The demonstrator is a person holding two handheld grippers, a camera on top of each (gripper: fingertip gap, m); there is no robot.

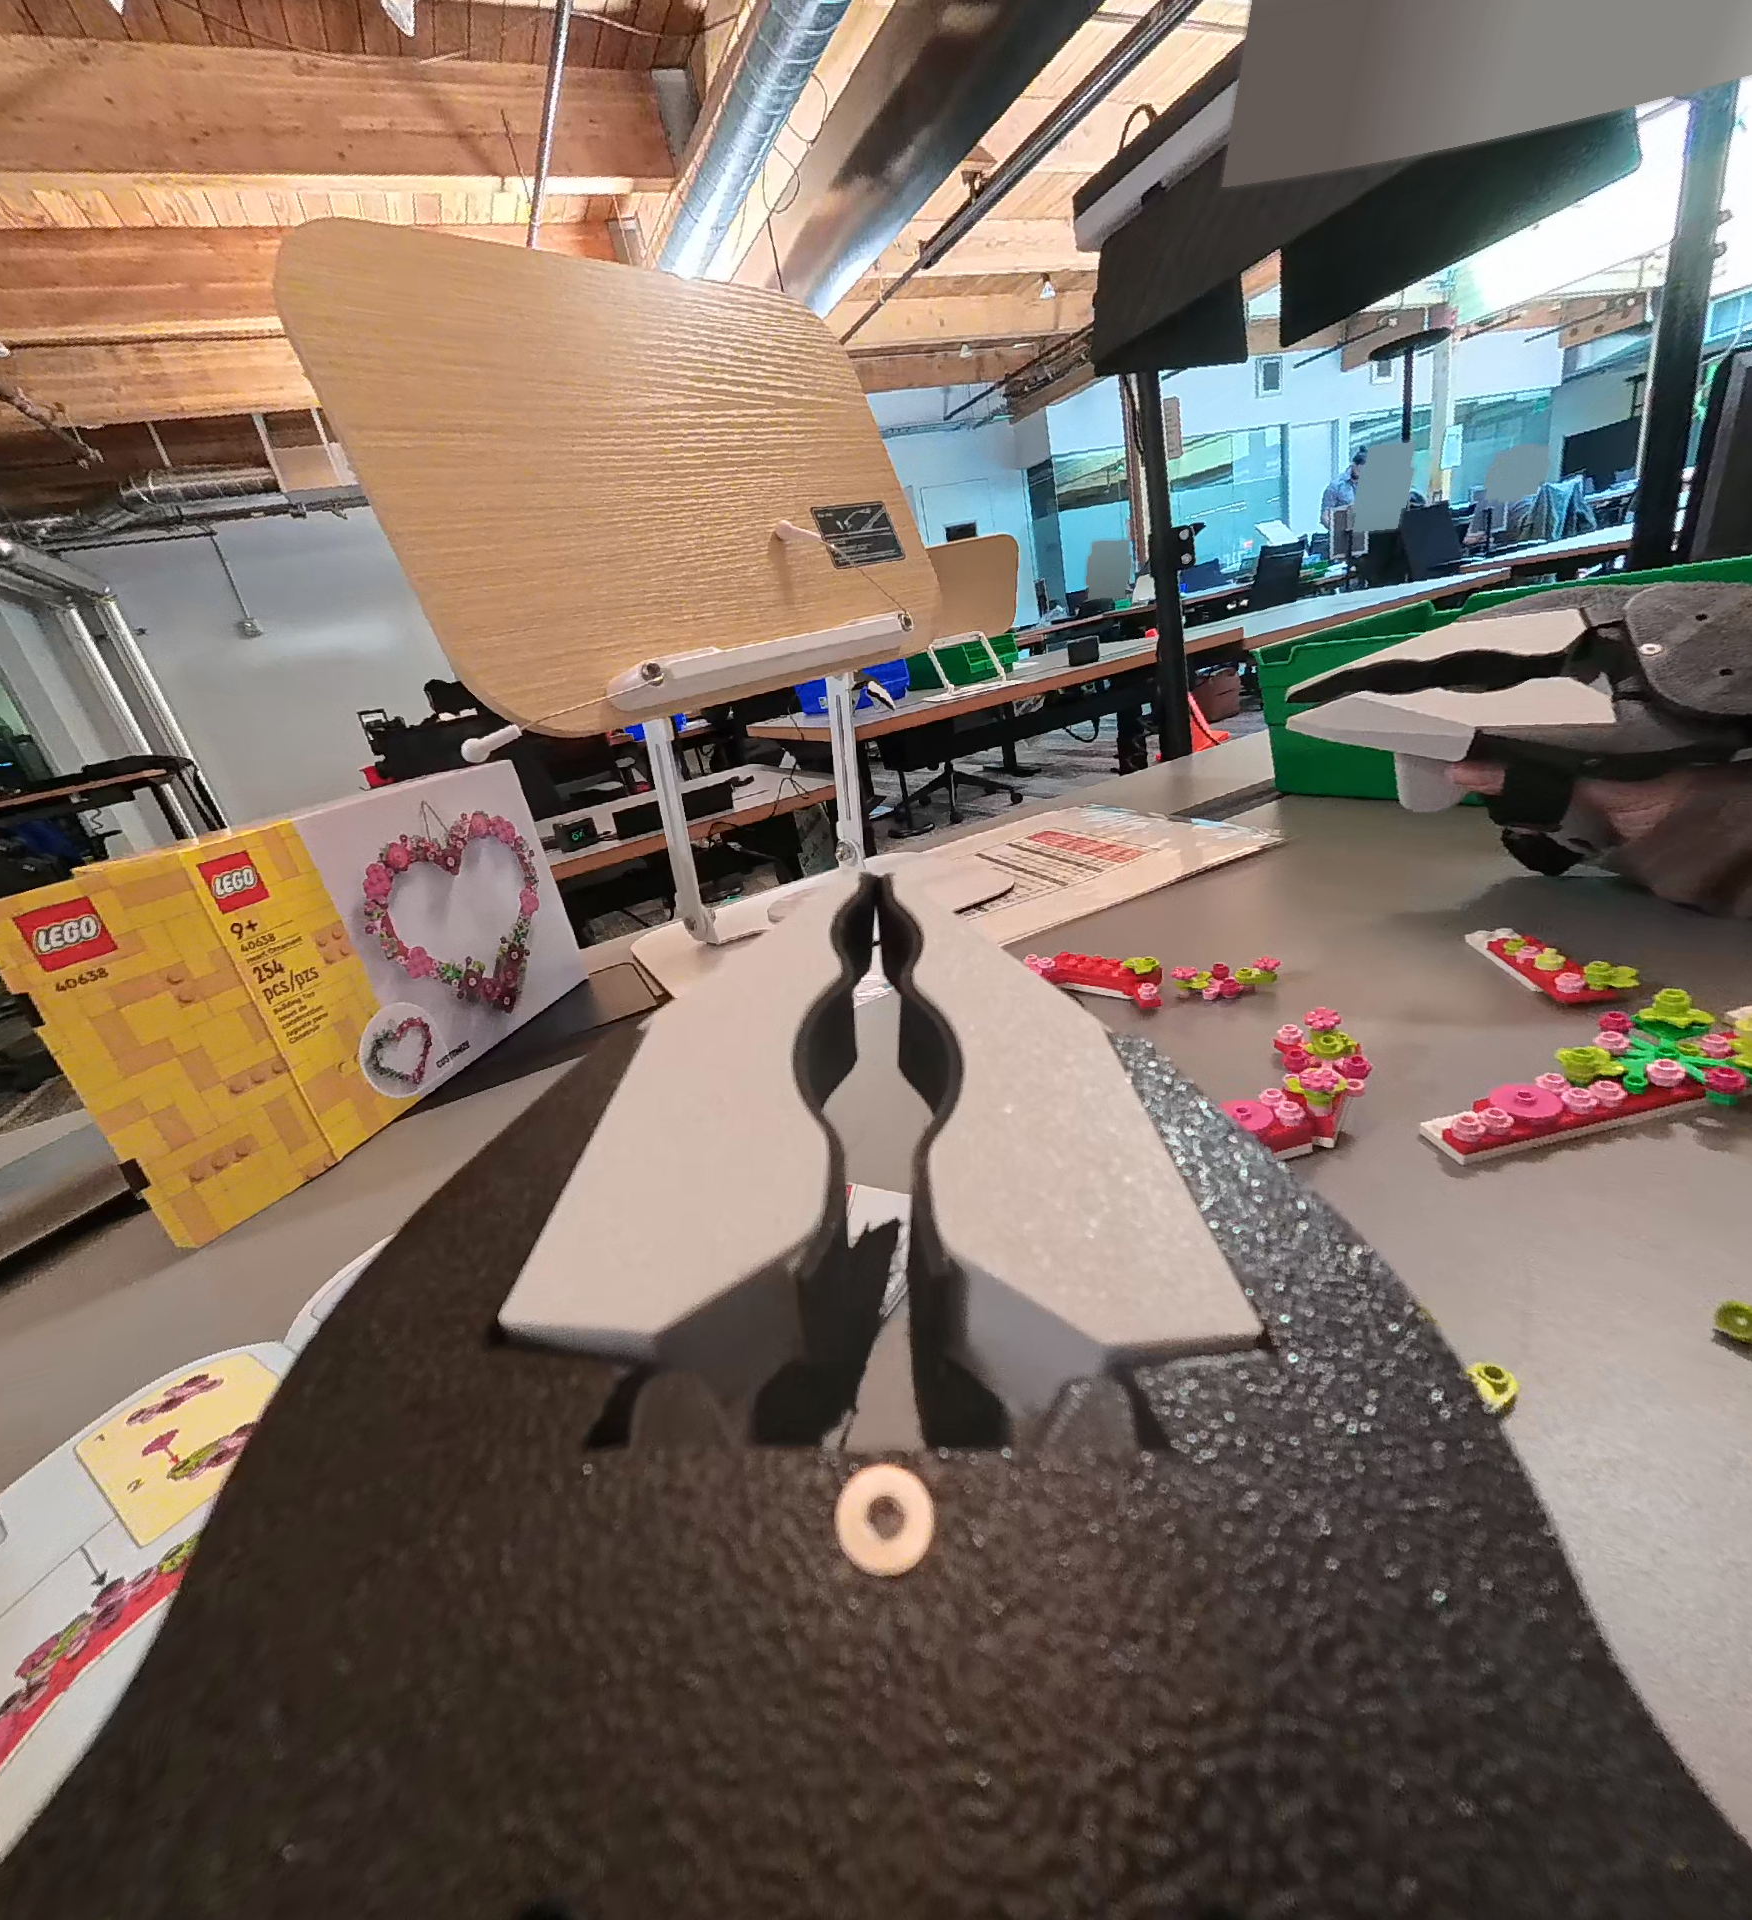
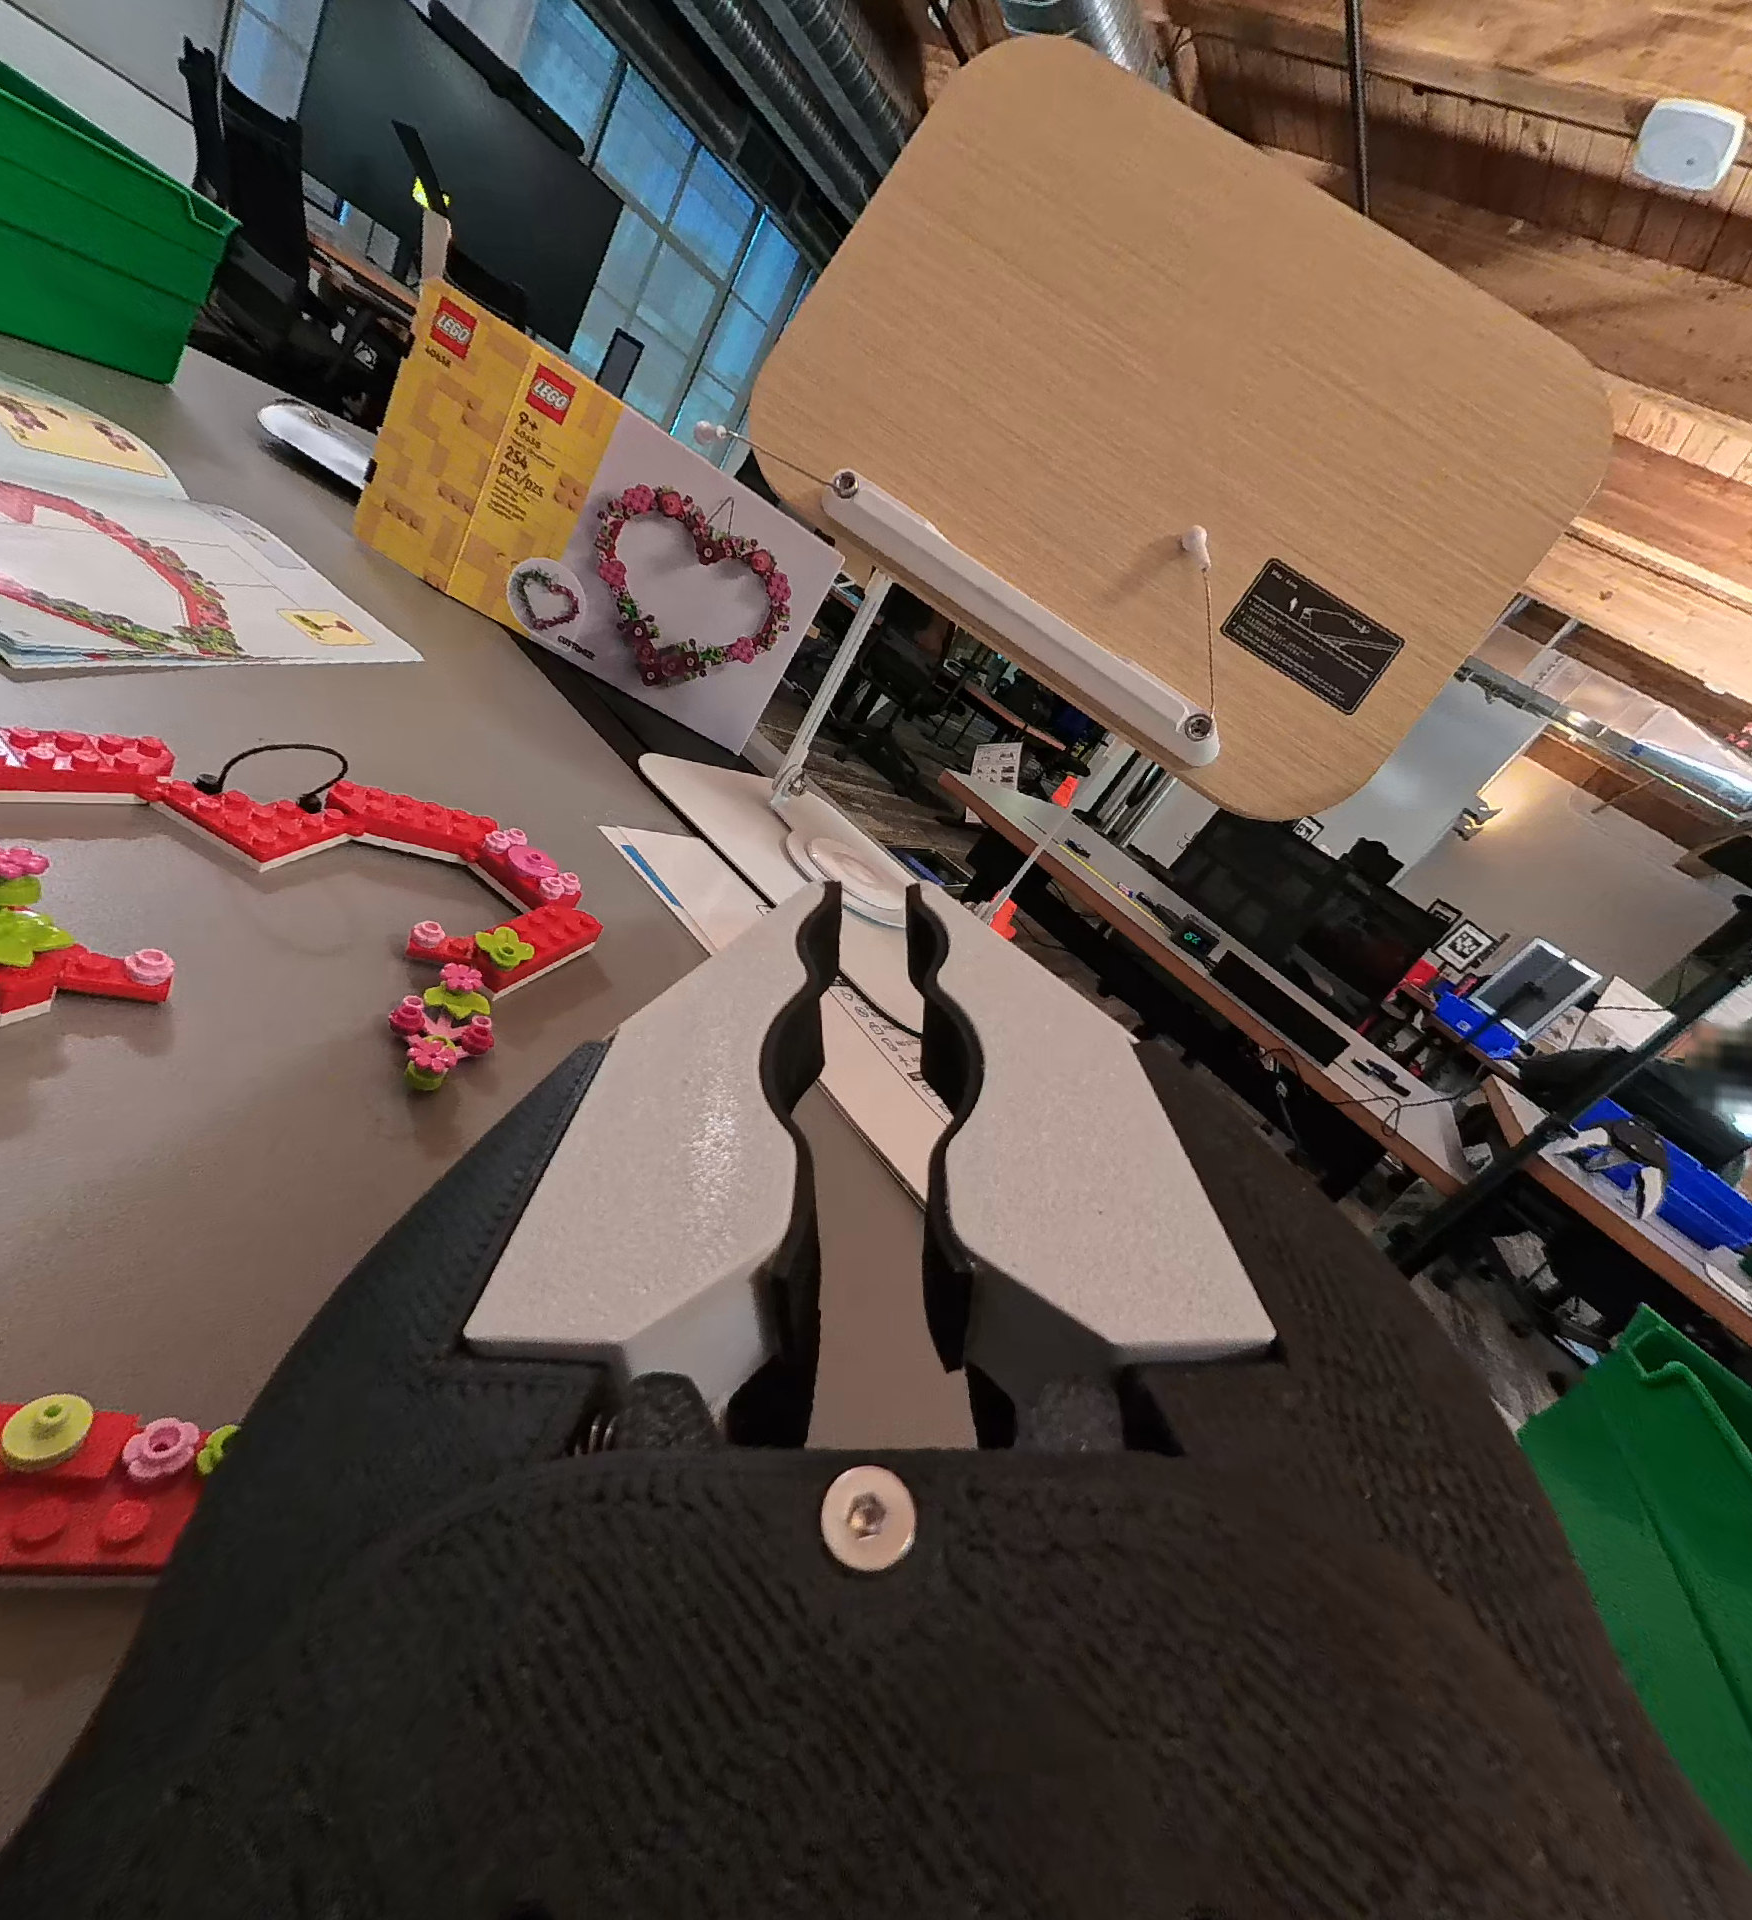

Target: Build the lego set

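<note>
While both of your grippers hang above the grey table [image 1: 1474,1455], neither one has hold of anything. Your left gripper [image 1: 878,896] has its fingertips all but touching, with nothing between them; it points toward the wooden book stand [image 1: 581,478], whose white foot rests on the table just past the tips. Your right gripper [image 2: 870,906] stands slightly parted, a narrow gap showing table and a sheet of paper [image 2: 706,883] through it. In the left wrist view that same gripper [image 1: 1308,707] shows off to the right, raised in front of a green bin [image 1: 1350,665], its fingers a little apart.

Lego pieces lie spread on the table between the two grippers. A red heart-shaped frame [image 2: 259,821] with a black cord loop [image 2: 280,764] at its notch lies flat, partly dressed with pink and lime flowers. A small loose flower cluster [image 2: 441,1023] lies just beside its lower tip. Another red strip with flowers [image 2: 41,1475] lies nearest the right gripper. An open instruction booklet [image 2: 124,561] lies well behind the frame, and the yellow set box [image 2: 498,457] stands upright next to the book stand.
</note>
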